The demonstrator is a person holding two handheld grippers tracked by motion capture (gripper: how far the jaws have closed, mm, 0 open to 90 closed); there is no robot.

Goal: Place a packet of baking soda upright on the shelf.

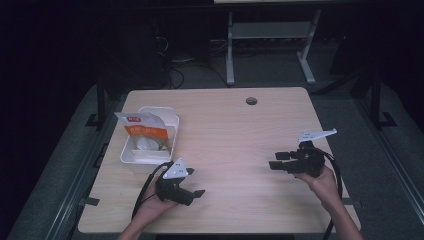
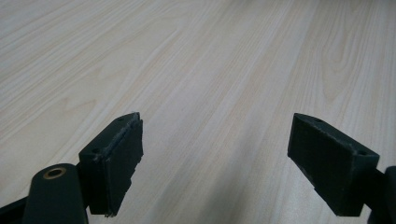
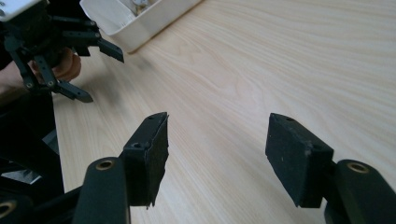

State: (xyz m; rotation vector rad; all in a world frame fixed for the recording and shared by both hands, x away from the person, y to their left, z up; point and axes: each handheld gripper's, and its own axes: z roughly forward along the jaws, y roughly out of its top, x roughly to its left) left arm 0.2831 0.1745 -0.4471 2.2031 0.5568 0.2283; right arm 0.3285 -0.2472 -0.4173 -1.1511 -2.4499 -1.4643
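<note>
A person holds my left gripper point(image 1: 196, 182) low over the wooden table point(image 1: 240, 130) near its front left, pointing right. Its jaws stand wide apart with bare wood between them, as the left gripper view point(image 2: 217, 121) confirms. My right gripper point(image 1: 274, 160) hovers at the front right and points left toward the middle. It is open too, with nothing between its pads point(image 3: 218, 119). The right gripper view also catches the left gripper point(image 3: 105, 77) farther off, open, in the person's hand.
A white box point(image 1: 131, 150) stands at the table's left, just behind the left gripper, with an orange-and-white pouch point(image 1: 145, 127) leaning in it and small white items inside. A round cable hole point(image 1: 251, 101) sits near the far edge. A metal frame stands beyond the table.
</note>
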